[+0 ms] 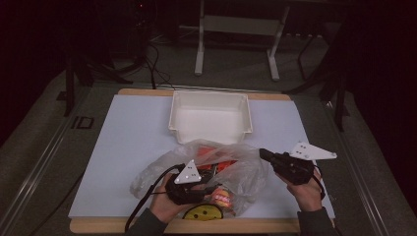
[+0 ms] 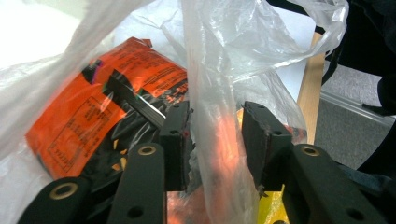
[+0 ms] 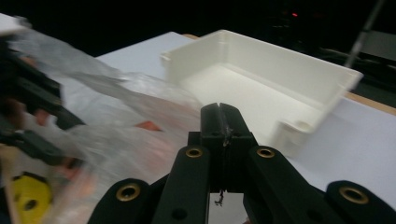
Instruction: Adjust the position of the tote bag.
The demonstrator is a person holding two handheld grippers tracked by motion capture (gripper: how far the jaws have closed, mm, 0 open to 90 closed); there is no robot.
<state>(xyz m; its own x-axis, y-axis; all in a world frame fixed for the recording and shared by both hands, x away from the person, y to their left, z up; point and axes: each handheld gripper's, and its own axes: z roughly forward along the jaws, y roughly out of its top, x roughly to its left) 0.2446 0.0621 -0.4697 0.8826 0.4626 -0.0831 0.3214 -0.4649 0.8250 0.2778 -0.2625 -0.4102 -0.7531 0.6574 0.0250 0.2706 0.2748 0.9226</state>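
Orange snack packet (image 2: 88,112) w/ small black print, too fine to read, sits inside clear plastic bag (image 1: 236,169) at table's near edge. Left gripper (image 2: 212,140): jaws part-open, bag film hanging between them. Right gripper (image 3: 219,126): jaws shut, empty, beside bag. White bin (image 1: 210,117) behind bag; bare white mat (image 1: 130,132) to the left.

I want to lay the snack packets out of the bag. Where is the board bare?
Bare board lies left of the white bin, and a patch at right between the bin and the right tongs. The near middle is crowded by the plastic bag, orange packets and left tongs.
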